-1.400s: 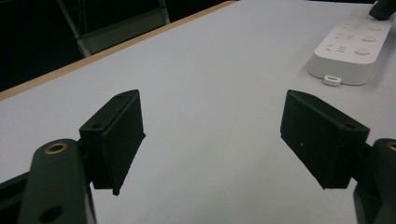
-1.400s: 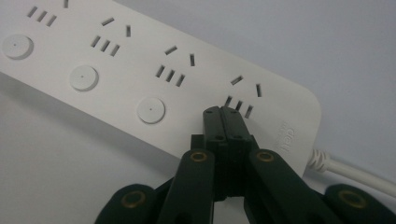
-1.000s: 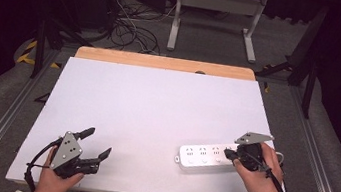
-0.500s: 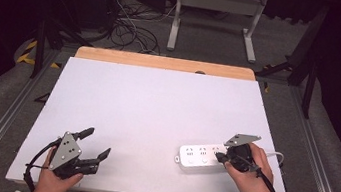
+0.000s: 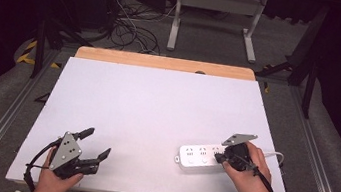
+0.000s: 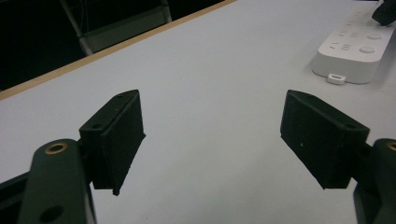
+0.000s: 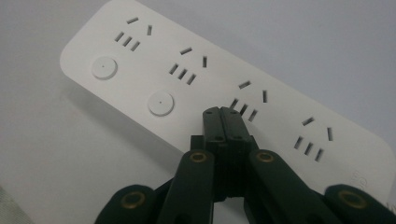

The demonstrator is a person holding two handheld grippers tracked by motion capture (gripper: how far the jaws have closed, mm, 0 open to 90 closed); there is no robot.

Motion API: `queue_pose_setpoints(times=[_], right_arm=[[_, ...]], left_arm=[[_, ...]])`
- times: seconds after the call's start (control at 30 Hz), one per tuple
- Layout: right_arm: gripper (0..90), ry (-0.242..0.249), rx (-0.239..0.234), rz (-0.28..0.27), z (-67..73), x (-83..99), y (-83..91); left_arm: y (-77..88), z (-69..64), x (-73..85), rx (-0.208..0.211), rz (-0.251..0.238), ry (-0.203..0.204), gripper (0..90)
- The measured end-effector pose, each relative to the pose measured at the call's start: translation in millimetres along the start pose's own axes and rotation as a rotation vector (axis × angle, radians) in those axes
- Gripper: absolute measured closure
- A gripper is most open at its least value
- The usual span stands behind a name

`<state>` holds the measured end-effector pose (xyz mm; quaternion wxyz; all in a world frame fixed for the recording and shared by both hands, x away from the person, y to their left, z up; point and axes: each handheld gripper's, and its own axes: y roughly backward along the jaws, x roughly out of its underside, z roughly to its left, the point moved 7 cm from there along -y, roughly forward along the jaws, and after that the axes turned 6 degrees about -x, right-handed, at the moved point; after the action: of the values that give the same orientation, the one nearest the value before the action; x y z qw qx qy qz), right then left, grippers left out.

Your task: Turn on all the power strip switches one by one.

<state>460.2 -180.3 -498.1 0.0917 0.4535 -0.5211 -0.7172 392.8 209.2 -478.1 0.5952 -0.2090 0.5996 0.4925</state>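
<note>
A white-topped desk with a pale wooden far edge stands before a grey metal frame and tangled black cables on grey floor.

— What do we have here?
— A white power strip, flat on the desk near our right front edge, sockets up.
— Any buttons?
— We see round ones beside the sockets.
</note>
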Motion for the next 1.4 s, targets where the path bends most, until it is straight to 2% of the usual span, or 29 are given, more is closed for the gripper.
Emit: queue_pose_setpoints(times=[0.1,0.57,0.63,0.73,0.8,0.87,0.9,0.93,0.97,1.0,1.07,1.13,1.17,1.27,1.4], right_arm=[[90.0,0.009,0.008,0.009,0.5,-0.1,-0.8],[90.0,-0.013,-0.004,0.026,-0.6,0.6,-3.0],[90.0,-0.004,0.009,0.031,-0.4,0.6,-3.7],[90.0,0.014,0.057,0.042,-2.8,-0.2,-4.5],[90.0,0.019,0.063,0.043,-2.3,-1.0,-4.5],[90.0,0.016,0.057,0.022,-3.1,-1.5,-3.2],[90.0,0.018,0.038,-0.020,-1.7,-3.1,0.3],[90.0,0.018,0.038,-0.020,-1.7,-3.1,0.3],[90.0,0.035,0.038,-0.069,1.3,-6.9,4.3],[90.0,0.035,0.038,-0.069,1.3,-6.9,4.3],[90.0,0.062,0.022,-0.111,9.2,-13.4,10.9],[90.0,0.069,0.020,-0.111,11.4,-14.0,11.5],[90.0,0.083,0.020,-0.115,12.7,-14.3,11.2],[90.0,0.081,0.011,-0.121,15.8,-14.3,10.8],[90.0,0.095,-0.021,-0.148,22.1,-18.8,11.9]], left_arm=[[0.3,-0.1,-0.1,0.000,-0.001,0.001,22.1],[1.3,0.1,-0.4,0.001,-0.005,-0.005,22.1],[1.2,0.4,-0.4,0.001,-0.005,-0.004,22.1],[1.6,0.3,-0.5,0.000,-0.005,-0.009,22.1],[2.1,0.2,-0.6,0.000,-0.007,-0.011,22.1],[1.7,1.0,-0.5,-0.002,-0.004,-0.014,22.1],[1.1,0.7,-0.2,0.000,-0.003,-0.005,22.1],[0.6,0.6,-0.1,0.001,-0.001,-0.001,22.1],[0.3,0.7,-0.2,-0.001,-0.002,0.000,22.1],[0.0,1.6,-0.6,-0.004,-0.003,-0.009,22.1],[-0.5,0.1,-0.4,-0.001,-0.001,-0.002,22.1],[0.0,0.5,-0.5,-0.003,0.000,-0.015,22.1],[0.2,-0.3,-0.5,0.000,-0.001,-0.009,22.1],[0.8,-0.1,-0.4,-0.001,-0.003,-0.004,22.1],[0.5,1.0,-0.3,-0.001,-0.003,0.000,22.1]])
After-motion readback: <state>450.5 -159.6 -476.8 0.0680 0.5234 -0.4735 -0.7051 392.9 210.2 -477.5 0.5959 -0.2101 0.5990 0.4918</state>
